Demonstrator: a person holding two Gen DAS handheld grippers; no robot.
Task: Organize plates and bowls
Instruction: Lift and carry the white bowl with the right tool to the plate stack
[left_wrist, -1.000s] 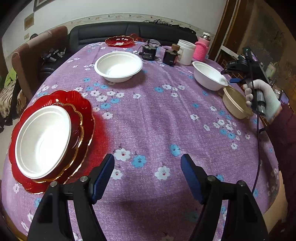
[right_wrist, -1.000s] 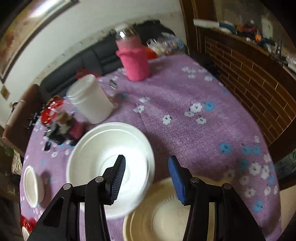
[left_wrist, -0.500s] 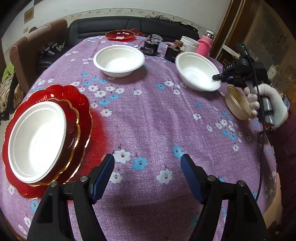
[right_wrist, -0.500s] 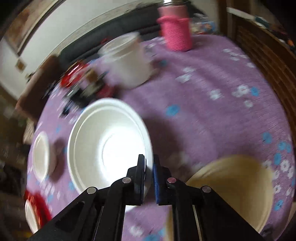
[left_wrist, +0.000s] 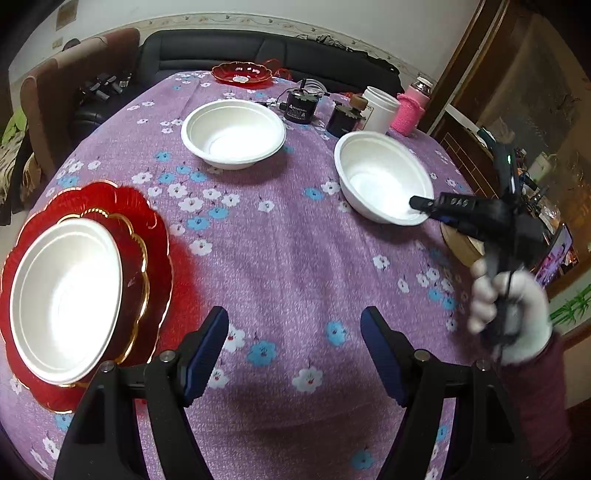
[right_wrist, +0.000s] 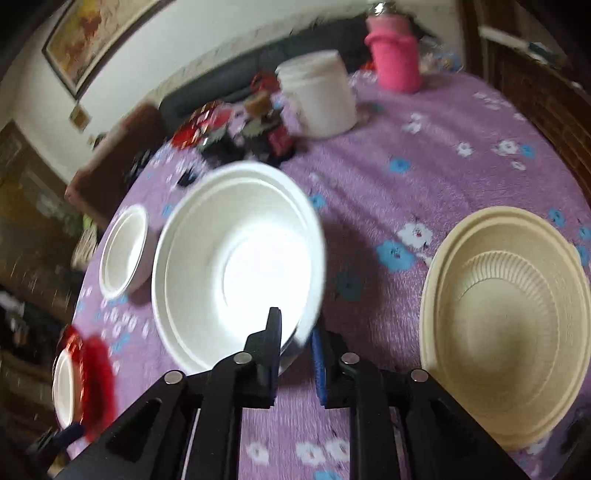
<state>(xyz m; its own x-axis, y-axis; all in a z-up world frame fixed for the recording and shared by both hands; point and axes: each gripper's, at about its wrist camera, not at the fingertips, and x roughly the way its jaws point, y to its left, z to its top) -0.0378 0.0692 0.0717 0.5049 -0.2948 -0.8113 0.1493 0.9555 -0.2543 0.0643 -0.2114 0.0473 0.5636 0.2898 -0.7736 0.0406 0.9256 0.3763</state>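
Note:
My right gripper (right_wrist: 295, 334) is shut on the near rim of a white bowl (right_wrist: 236, 266) and holds it above the purple flowered tablecloth; in the left wrist view the same white bowl (left_wrist: 382, 177) hangs off the right gripper (left_wrist: 419, 203). My left gripper (left_wrist: 295, 350) is open and empty over the near table. A second white bowl (left_wrist: 232, 134) sits at the far middle. A third white bowl (left_wrist: 62, 295) sits stacked on red plates (left_wrist: 151, 236) at the left. A beige bowl (right_wrist: 506, 321) rests at the right.
At the far side stand a red dish (left_wrist: 242, 72), two dark jars (left_wrist: 301, 107), a white canister (left_wrist: 380, 109) and a pink-sleeved bottle (left_wrist: 410, 110). A dark sofa and a brown chair (left_wrist: 55, 96) stand beyond the table. A brick wall is to the right.
My right gripper shut on the white bowl's rim, lifted it and carried it left, away from the beige bowl. My left gripper stayed open and nearly still.

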